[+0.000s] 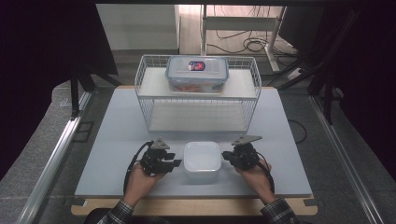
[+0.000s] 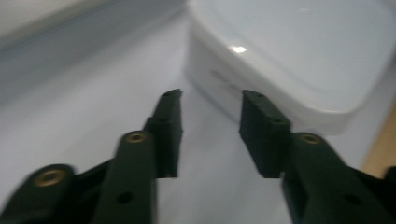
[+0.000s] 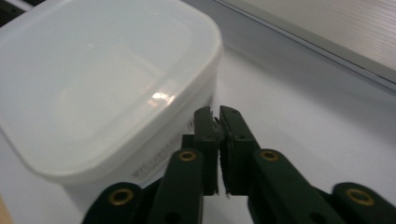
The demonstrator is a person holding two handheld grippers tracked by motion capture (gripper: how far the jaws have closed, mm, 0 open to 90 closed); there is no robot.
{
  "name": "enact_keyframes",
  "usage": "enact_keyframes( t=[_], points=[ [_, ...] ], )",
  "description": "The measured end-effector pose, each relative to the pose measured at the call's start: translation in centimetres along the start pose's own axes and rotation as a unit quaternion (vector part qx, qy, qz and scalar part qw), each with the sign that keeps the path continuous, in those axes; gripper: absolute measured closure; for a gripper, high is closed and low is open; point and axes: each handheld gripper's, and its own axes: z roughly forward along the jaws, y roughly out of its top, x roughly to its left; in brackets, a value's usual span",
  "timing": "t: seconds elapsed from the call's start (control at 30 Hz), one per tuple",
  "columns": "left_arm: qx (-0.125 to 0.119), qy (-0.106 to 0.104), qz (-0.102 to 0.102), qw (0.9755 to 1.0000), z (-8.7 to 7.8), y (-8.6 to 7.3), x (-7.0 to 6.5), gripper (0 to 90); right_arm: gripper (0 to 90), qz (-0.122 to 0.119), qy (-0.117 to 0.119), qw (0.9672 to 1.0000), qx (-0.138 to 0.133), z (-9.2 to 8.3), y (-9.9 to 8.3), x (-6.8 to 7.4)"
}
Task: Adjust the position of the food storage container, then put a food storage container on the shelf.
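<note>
A white square tub with a white lid (image 1: 202,161) stands near the front middle of the table. My left gripper (image 1: 175,163) sits just left of it, open, with its jaws aimed at the tub's side and nothing between them. In the left gripper view the gripper (image 2: 210,119) is a short way from the tub (image 2: 299,56). My right gripper (image 1: 225,156) is at the tub's right side, shut. In the right gripper view its closed tips (image 3: 217,116) lie against the tub's wall (image 3: 93,93), with nothing clearly held.
A white wire rack (image 1: 198,100) stands at the back middle of the pale table (image 1: 116,140). On its top shelf rests a clear lidded box (image 1: 197,73) with red contents. Metal rails run along both sides of the table.
</note>
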Motion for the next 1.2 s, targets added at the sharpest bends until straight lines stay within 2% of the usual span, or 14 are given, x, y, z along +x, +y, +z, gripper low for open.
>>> enact_keyframes(
  t=[0.07, 0.2, 0.33, 0.43, 0.5, 0.6, 0.7, 0.77, 0.87, 0.97, 1.07, 1.13, 1.2],
  points=[
    [-0.001, 0.012, -0.005, 0.9999, -0.2, -0.2, 0.5, 41.3, 74.0, -0.003, 0.007, 1.0000, 0.003, -0.5, -0.3, -0.2],
    [-0.006, 0.013, -0.007, 0.9999, -0.5, -0.6, 1.2, 25.8, 56.4, -0.005, 0.003, 1.0000, 0.006, -1.4, -0.8, -0.2],
    [-0.027, 0.000, -0.010, 0.9996, -0.8, -0.7, 1.4, 11.3, 40.6, -0.003, -0.006, 1.0000, -0.002, -2.1, -0.9, -0.5],
    [-0.039, -0.024, -0.016, 0.9988, -0.9, -0.6, 1.5, 4.8, 34.0, 0.001, -0.006, 0.9999, -0.012, -2.7, -0.7, -0.8],
    [-0.050, -0.030, -0.016, 0.9981, -1.0, -0.6, 1.5, 3.8, 29.6, 0.006, -0.003, 0.9997, -0.025, -3.2, -0.5, -0.9],
    [-0.055, -0.040, -0.007, 0.9977, -1.0, -0.4, 1.3, 3.7, 20.9, 0.013, 0.021, 0.9990, -0.038, -3.6, -0.2, -0.9],
    [-0.056, -0.046, 0.001, 0.9974, -0.9, -0.1, 0.9, 3.7, 16.6, 0.004, 0.030, 0.9987, -0.041, -3.5, 0.0, -0.5],
    [-0.072, -0.058, 0.008, 0.9957, -0.8, 0.1, 0.7, 3.6, 15.0, -0.001, 0.034, 0.9986, -0.041, -3.4, 0.1, -0.2],
    [-0.073, -0.065, 0.014, 0.9951, -0.8, 0.5, 0.4, 3.3, 13.9, -0.007, 0.037, 0.9985, -0.038, -3.1, 0.4, 0.2],
    [-0.065, -0.068, 0.015, 0.9955, -0.9, 0.9, 0.0, 3.7, 11.0, 0.005, 0.044, 0.9986, -0.030, -2.8, 0.7, 0.5],
    [-0.065, -0.072, 0.003, 0.9953, -1.0, 1.4, -0.3, 2.8, 5.6, 0.019, 0.066, 0.9972, -0.030, -2.7, 0.9, 0.6],
    [-0.064, -0.075, -0.002, 0.9951, -1.0, 1.8, -0.4, 5.1, 3.1, 0.021, 0.075, 0.9966, -0.026, -2.5, 1.1, 0.8],
    [-0.051, -0.068, 0.005, 0.9964, -0.8, 2.1, -0.7, 6.9, 5.2, 0.020, 0.071, 0.9970, -0.024, -2.3, 1.3, 1.0]
  ],
)
